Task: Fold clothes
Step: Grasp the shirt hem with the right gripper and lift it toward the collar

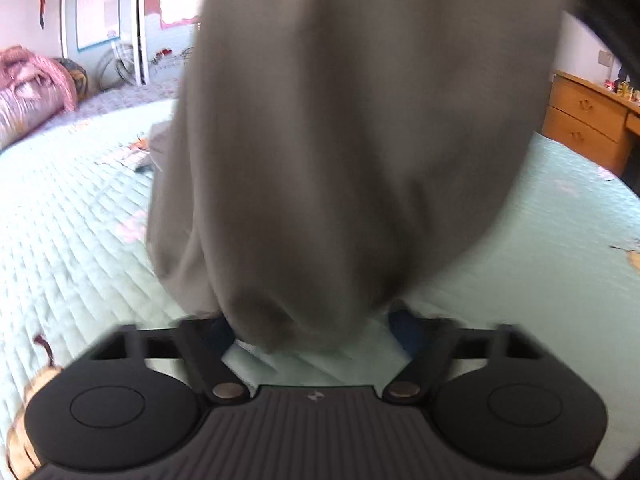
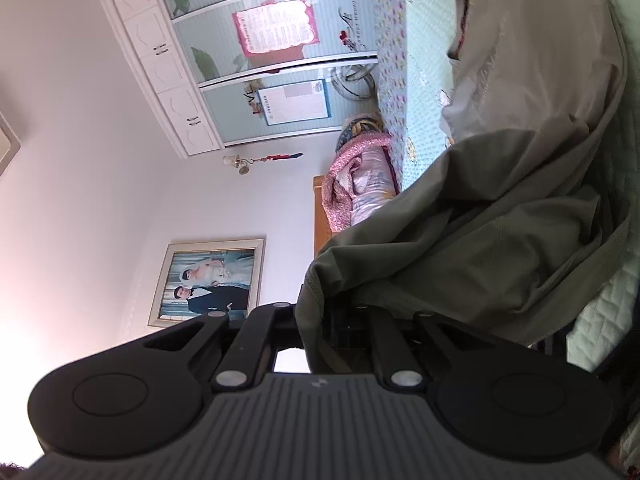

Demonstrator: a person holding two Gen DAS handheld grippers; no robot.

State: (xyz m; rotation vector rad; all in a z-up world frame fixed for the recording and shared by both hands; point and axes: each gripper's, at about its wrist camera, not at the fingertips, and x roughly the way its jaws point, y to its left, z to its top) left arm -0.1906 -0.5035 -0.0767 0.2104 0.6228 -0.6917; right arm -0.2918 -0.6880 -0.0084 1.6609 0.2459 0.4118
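Left wrist view shows the grey-green garment point(image 1: 360, 140) hanging as a long drape straight ahead of my left gripper point(image 1: 316, 330), its lowest bunched fold dropping between the two fingers just above the quilted bedspread point(image 1: 72, 208). The jaws stand partly apart with cloth in the gap, but the picture is blurred, so I cannot tell whether the pads press on it.

My right gripper point(image 2: 336, 320) is rolled onto its side and nearly closed, pinched on a hemmed edge of the same garment point(image 2: 500, 220). From there the cloth runs up and away toward the far side of the bed, where part of it lies on the bedspread point(image 2: 424, 40).

So the garment's long axis runs from my right grip down to the fold at my left fingers. The left hand is nearer that free lower end, and I judge that catching it there is what the fold needs next.
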